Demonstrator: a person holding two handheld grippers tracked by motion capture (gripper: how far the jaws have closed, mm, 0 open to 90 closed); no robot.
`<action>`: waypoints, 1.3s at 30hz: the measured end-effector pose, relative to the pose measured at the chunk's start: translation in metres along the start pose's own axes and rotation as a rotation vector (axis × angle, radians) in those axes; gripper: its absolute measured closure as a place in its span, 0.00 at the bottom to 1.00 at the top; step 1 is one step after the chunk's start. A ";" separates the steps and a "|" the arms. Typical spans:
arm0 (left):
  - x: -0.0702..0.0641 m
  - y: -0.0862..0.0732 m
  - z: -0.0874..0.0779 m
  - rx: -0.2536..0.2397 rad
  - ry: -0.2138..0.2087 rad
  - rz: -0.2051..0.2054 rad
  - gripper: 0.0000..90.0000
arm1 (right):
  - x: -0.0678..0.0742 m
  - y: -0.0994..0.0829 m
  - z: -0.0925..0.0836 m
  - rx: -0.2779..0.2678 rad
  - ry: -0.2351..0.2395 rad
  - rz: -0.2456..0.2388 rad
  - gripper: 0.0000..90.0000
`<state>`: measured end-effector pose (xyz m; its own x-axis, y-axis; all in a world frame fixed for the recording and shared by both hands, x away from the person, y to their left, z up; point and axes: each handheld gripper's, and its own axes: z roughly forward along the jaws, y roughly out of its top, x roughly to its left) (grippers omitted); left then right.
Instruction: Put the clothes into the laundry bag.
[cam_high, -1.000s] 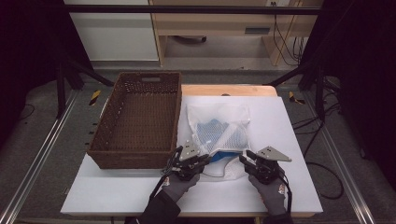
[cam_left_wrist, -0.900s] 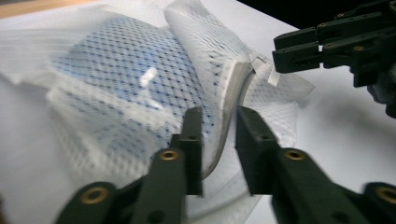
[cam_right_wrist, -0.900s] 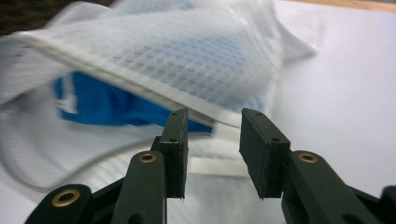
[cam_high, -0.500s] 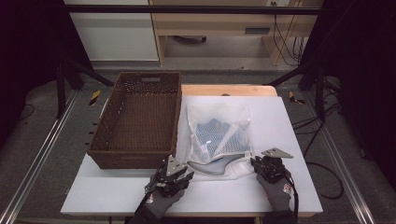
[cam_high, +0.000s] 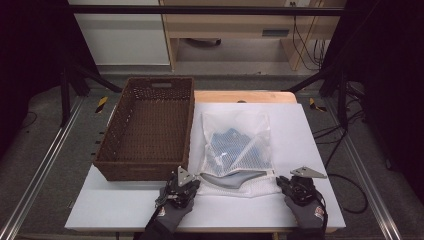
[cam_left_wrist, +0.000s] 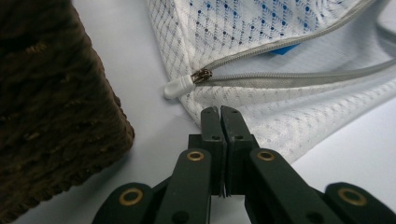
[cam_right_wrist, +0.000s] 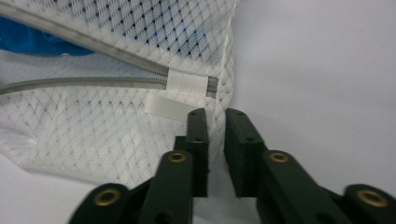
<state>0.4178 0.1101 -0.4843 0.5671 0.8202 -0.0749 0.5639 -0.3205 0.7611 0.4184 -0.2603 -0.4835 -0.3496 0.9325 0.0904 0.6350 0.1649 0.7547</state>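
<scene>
1. Your left gripper (cam_left_wrist: 220, 112) sits at 7 o'clock on the table (cam_high: 320, 130); its jaws have just closed tight on the near-left hem of the mesh laundry bag (cam_left_wrist: 299, 42).
2. Your right gripper (cam_right_wrist: 215, 114), at 5 o'clock, stands slightly parted astride the bag's near-right edge.
3. The zip gapes; blue cloth (cam_high: 232, 142) lies inside.
4. The wicker basket (cam_high: 150, 125) stands at 10 o'clock, beside the bag.

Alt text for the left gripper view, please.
The left gripper, jaws shut, pinches the near edge of a white mesh laundry bag on a white table. The bag's grey zipper gapes open above; a brown wicker basket stands at left.
</scene>
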 end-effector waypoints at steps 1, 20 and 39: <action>0.000 0.000 -0.003 -0.015 -0.010 -0.007 0.99 | -0.001 0.002 -0.002 -0.016 -0.005 -0.008 0.84; -0.004 0.008 0.012 -0.024 0.097 0.067 0.90 | 0.000 0.013 0.020 -0.035 -0.031 0.021 0.97; -0.001 0.008 -0.007 -0.138 -0.006 0.052 0.78 | -0.012 0.007 0.004 -0.127 -0.009 0.017 0.68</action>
<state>0.4175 0.1097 -0.4736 0.5970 0.8014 -0.0369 0.4463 -0.2935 0.8454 0.4294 -0.2687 -0.4820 -0.3328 0.9378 0.0987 0.5483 0.1073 0.8294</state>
